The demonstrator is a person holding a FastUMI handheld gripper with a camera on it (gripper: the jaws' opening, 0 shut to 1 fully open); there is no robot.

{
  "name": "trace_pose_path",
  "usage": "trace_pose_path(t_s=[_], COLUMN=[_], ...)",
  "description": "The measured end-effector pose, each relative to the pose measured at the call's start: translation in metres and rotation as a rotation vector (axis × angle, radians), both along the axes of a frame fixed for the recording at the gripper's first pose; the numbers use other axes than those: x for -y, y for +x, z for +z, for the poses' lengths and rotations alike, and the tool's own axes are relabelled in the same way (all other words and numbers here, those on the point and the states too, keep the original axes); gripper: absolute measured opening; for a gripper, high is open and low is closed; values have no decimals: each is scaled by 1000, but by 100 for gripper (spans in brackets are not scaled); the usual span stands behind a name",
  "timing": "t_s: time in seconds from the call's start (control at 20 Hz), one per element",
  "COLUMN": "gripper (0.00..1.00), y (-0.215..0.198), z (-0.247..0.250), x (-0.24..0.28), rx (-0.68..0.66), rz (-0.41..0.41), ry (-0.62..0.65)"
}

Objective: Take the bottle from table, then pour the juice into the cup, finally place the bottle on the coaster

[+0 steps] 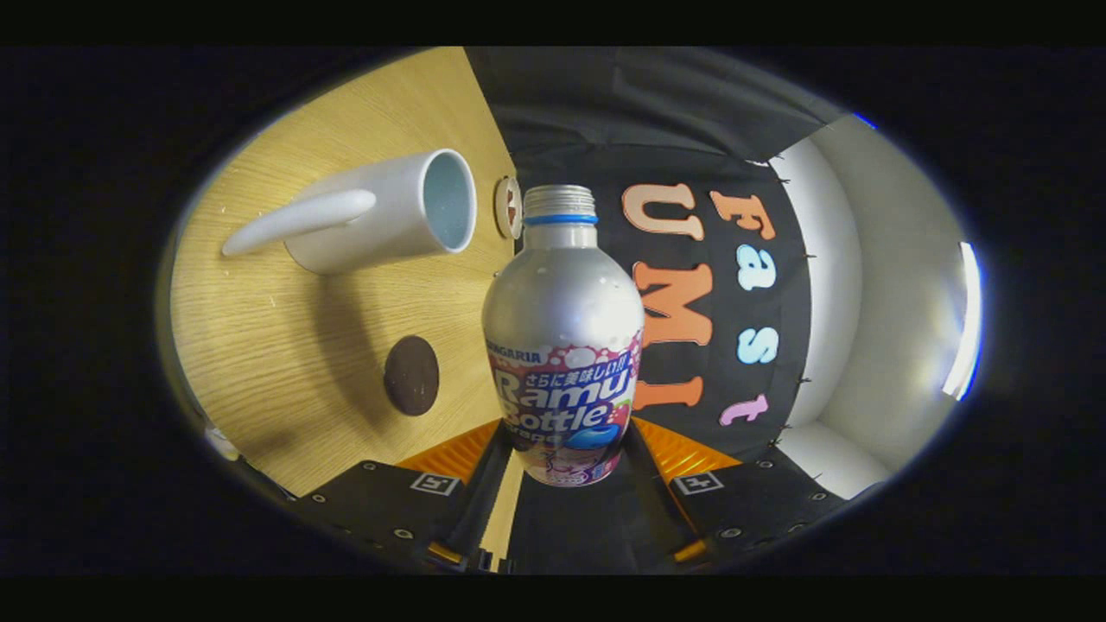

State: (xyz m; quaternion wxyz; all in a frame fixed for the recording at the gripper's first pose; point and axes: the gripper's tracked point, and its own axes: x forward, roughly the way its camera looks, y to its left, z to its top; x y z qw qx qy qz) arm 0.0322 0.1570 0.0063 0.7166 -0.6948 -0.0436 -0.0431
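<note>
Pinching the bottle (563, 345) between both fingers, the gripper (566, 466) tilts it beside the cup (389, 216).

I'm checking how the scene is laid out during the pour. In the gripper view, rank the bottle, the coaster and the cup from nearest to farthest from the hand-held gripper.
1. Bottle: between the fingers of the hand-held gripper, both pressing its sides; the view is rolled sideways.
2. Coaster: the dark disc on the wooden table, beyond the fingers, beside the bottle.
3. Cup: white, farther along the table, past the coaster.

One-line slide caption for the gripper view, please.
Tool shut on silver capless bottle, tipped toward white mug on wooden table; dark round coaster nearby.
</note>
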Motion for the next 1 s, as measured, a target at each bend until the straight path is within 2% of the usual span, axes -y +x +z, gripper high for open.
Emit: trace_pose_path(t_s=[0.7,1.0], gripper=[75,74], y=[2,7], z=[16,18], x=[-9,-15], rx=[51,47], rz=[8,18], ry=[-155,-163])
